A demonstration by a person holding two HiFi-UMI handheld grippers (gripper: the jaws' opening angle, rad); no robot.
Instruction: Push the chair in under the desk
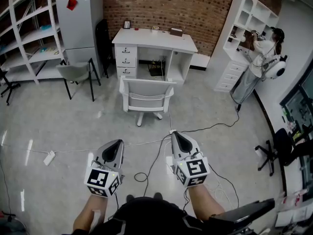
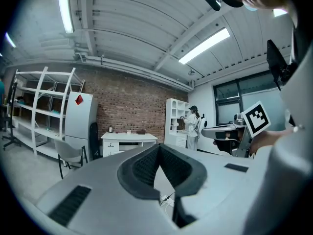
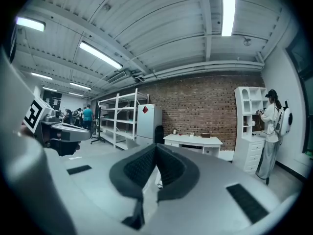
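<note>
The white chair stands just out from the desk, far from the left gripper and right gripper, both pinched together on nothing; it looks hard, light and likely rolls, so push its back's top edge.

Two chairs, one desk, one fridge.

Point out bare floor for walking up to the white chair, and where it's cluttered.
Bare: the floor between the white chair and the grey chair, down to the white power strip. Crowded: cables loop across the floor between the left tool and right tool, and a black one trails off right.
</note>
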